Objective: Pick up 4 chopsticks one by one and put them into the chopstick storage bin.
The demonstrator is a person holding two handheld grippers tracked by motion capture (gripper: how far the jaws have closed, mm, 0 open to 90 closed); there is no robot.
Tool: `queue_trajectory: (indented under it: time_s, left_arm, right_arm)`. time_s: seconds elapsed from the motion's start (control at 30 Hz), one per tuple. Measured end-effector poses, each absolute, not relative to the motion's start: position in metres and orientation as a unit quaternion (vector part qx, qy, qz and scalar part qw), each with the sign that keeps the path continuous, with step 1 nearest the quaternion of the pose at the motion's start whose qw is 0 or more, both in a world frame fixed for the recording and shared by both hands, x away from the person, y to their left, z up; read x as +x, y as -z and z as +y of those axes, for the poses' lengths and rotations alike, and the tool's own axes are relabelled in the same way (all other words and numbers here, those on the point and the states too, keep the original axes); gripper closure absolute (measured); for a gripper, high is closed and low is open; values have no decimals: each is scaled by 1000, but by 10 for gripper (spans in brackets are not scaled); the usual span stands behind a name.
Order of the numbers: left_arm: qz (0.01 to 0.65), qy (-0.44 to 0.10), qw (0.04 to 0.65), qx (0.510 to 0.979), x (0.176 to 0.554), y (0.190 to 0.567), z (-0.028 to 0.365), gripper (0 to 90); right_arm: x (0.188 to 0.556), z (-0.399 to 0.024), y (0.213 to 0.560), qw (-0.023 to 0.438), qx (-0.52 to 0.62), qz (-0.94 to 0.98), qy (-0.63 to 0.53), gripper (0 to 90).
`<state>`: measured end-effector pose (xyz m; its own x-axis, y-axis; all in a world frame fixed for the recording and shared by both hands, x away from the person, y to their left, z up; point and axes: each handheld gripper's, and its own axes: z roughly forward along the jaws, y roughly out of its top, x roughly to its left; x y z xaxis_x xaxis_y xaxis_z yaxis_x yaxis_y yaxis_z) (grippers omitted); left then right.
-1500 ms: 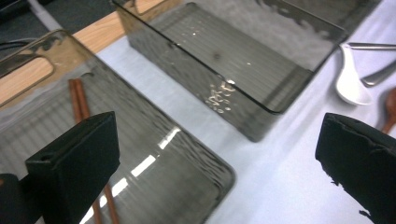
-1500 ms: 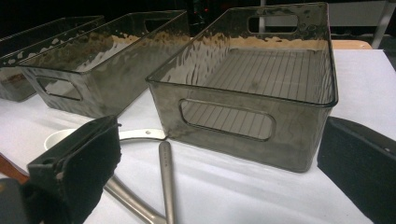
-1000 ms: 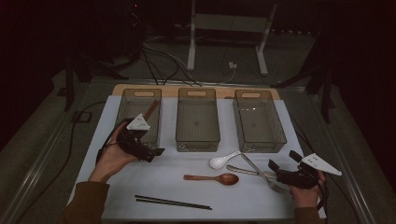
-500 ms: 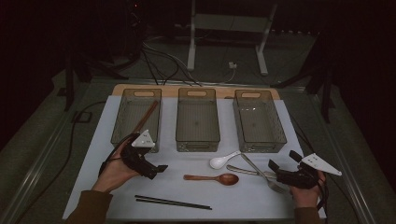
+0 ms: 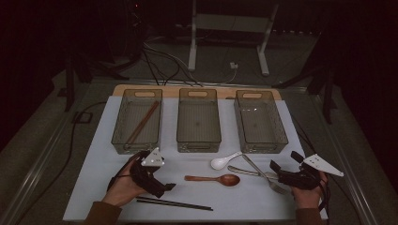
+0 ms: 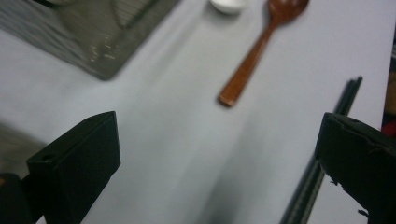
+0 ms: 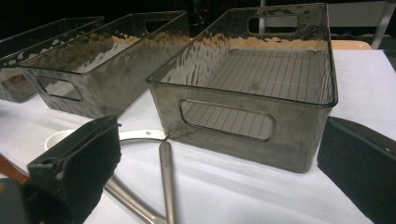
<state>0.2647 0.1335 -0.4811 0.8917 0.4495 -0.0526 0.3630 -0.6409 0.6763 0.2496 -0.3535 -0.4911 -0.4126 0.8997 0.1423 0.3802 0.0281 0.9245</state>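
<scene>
While the brown chopsticks (image 5: 141, 123) already lie in the left bin (image 5: 119, 133) at the upper left of the high view, the other things wait on the white table (image 5: 94, 187). At the lower left, the left gripper (image 5: 164, 187) has come back from that bin, jaws wide apart, near the black chopsticks (image 5: 174, 203). In the middle lie the wooden spoon (image 5: 213, 178) and white spoon (image 5: 224, 161). At the lower right, the right gripper (image 5: 281, 168) stays put, jaws apart, by the metal cutlery (image 5: 256, 169).
</scene>
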Motion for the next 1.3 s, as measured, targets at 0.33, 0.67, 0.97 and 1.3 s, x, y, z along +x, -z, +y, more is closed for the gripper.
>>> queue_trajectory:
  time_s: [0.33,0.67,0.97,1.3]
  left_arm:
    - [202,-37,324,924,250,506,119,15]
    - [191,-46,304,932,247,514,114,76]
    - [177,-57,302,935,245,512,114,207]
    - [160,-55,304,937,243,512,114,292]
  right_arm:
    - [250,-353,491,256,477,670,-507,0]
    - [250,-353,491,257,478,670,-507,0]
    - [250,-353,492,256,477,671,-507,0]
    - [250,-353,491,257,477,670,-507,0]
